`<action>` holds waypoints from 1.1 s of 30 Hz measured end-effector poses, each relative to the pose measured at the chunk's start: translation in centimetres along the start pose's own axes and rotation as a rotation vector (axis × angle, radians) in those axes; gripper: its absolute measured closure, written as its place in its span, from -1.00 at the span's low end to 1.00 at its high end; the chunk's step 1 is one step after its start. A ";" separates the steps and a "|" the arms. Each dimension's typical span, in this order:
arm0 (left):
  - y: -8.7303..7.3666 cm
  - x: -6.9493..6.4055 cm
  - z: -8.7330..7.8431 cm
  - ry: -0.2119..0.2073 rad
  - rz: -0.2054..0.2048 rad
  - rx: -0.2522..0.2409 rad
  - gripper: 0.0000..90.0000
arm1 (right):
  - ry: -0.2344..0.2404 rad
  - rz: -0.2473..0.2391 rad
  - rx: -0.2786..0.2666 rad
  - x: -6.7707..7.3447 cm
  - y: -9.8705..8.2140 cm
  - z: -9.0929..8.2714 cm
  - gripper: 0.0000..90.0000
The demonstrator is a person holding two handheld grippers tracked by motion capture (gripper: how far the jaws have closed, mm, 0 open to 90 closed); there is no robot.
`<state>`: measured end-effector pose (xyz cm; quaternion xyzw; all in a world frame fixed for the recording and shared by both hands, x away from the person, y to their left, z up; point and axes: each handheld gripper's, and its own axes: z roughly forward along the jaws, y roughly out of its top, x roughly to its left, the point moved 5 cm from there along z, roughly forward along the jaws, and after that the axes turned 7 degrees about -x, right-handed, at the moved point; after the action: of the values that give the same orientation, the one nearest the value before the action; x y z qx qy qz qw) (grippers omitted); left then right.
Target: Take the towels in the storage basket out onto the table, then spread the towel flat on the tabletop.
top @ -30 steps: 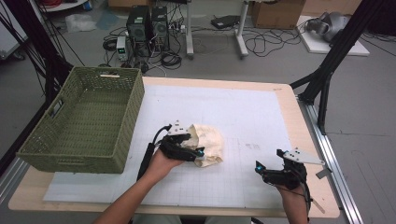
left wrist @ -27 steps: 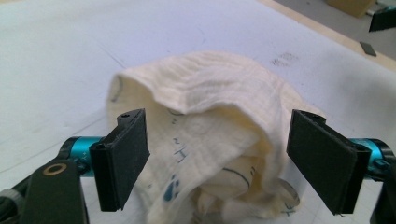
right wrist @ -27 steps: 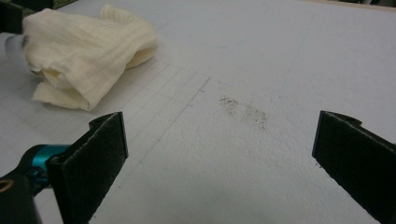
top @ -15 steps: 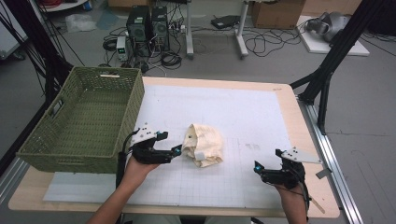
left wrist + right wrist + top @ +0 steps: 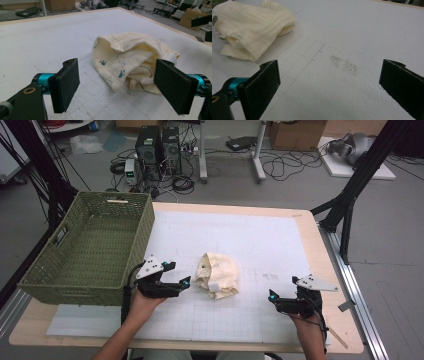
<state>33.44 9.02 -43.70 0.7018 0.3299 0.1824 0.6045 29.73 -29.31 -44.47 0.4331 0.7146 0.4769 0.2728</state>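
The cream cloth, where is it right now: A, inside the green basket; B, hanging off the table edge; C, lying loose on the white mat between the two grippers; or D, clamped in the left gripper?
C: the cream cloth lies crumpled on the white mat, apart from the open left gripper and the open right gripper, with the green basket off to its side.

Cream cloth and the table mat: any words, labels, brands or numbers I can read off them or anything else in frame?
None can be read.
cream cloth: blue paw prints and line drawings, no words.
white tag on the cloth: too small to tell.
white mat: grid lines and a dark smudge, no numbers.
green basket: no label legible.
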 end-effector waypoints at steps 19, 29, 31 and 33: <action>-0.1 0.4 -0.1 0.012 -0.002 0.000 -0.50 | 0.037 0.012 -0.011 0.4 0.2 -0.1 -0.87; -0.7 0.8 -0.4 0.034 -0.007 0.027 -0.47 | 0.139 -0.020 -0.008 2.2 0.7 0.5 -0.51; -0.8 0.8 -0.4 0.033 -0.005 0.034 -0.44 | 0.165 -0.035 -0.010 2.7 0.8 0.7 -0.42; -1.0 0.9 -0.3 0.033 -0.010 0.041 -0.43 | 0.187 -0.033 -0.016 3.3 1.1 1.0 -0.34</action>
<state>33.63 9.93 -44.73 0.7092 0.3471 0.1842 0.5854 29.34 -25.83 -43.80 0.3725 0.7402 0.5163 0.2163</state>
